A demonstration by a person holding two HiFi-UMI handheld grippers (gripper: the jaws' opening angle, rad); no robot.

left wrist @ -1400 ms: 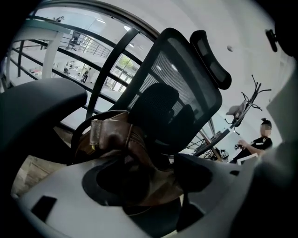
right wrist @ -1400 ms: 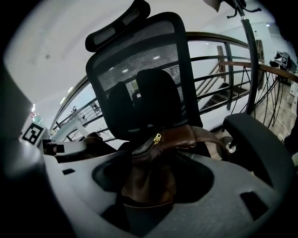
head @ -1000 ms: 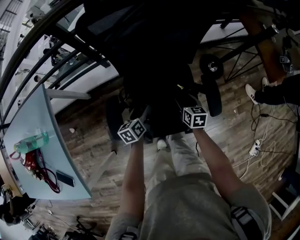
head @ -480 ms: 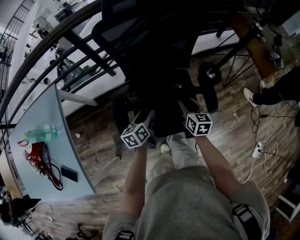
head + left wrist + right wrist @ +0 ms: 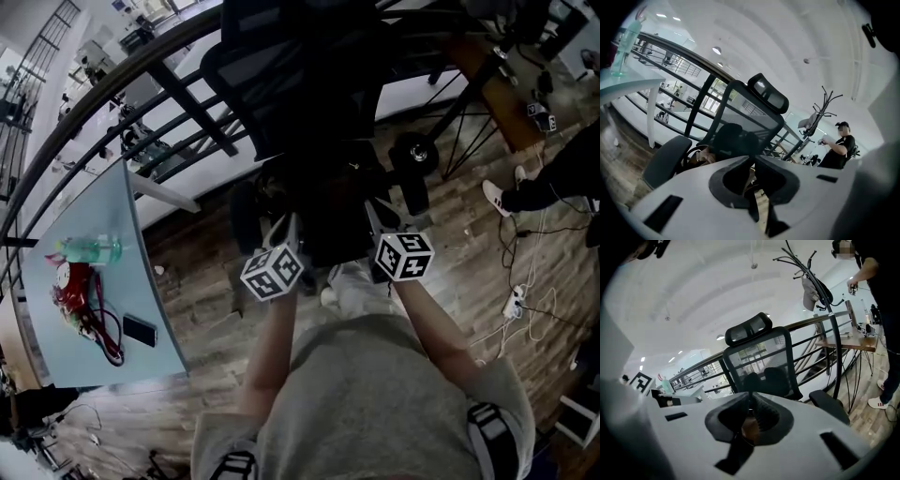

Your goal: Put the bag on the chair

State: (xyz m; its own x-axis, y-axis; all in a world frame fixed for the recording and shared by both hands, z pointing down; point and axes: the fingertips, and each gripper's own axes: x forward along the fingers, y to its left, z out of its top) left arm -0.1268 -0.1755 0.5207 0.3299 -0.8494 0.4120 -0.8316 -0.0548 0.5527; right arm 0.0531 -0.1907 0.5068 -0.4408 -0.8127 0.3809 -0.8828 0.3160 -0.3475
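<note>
A black mesh office chair (image 5: 291, 75) stands in front of me. On its seat rests a dark bag (image 5: 319, 202), its rounded top showing against the chair back (image 5: 729, 138) (image 5: 764, 378). My left gripper (image 5: 284, 234) (image 5: 752, 159) hangs above the seat's near edge, apart from the bag. Its jaws have just been closing and now meet at the tips, with nothing seen between them. My right gripper (image 5: 378, 223) (image 5: 751, 401) is beside it, likewise just closed, tips together and empty.
A pale blue table (image 5: 141, 272) at the left carries a bottle (image 5: 89, 249), a red bundle and a phone (image 5: 139, 330). A railing (image 5: 178, 89) runs behind the chair. A person (image 5: 839, 145) stands at the right by a wooden desk (image 5: 506, 94) and coat rack (image 5: 813, 280). A power strip (image 5: 511, 300) lies on the floor.
Both grippers have come up and back from the chair seat toward me; their marker cubes look larger. More of the chair back is in view.
</note>
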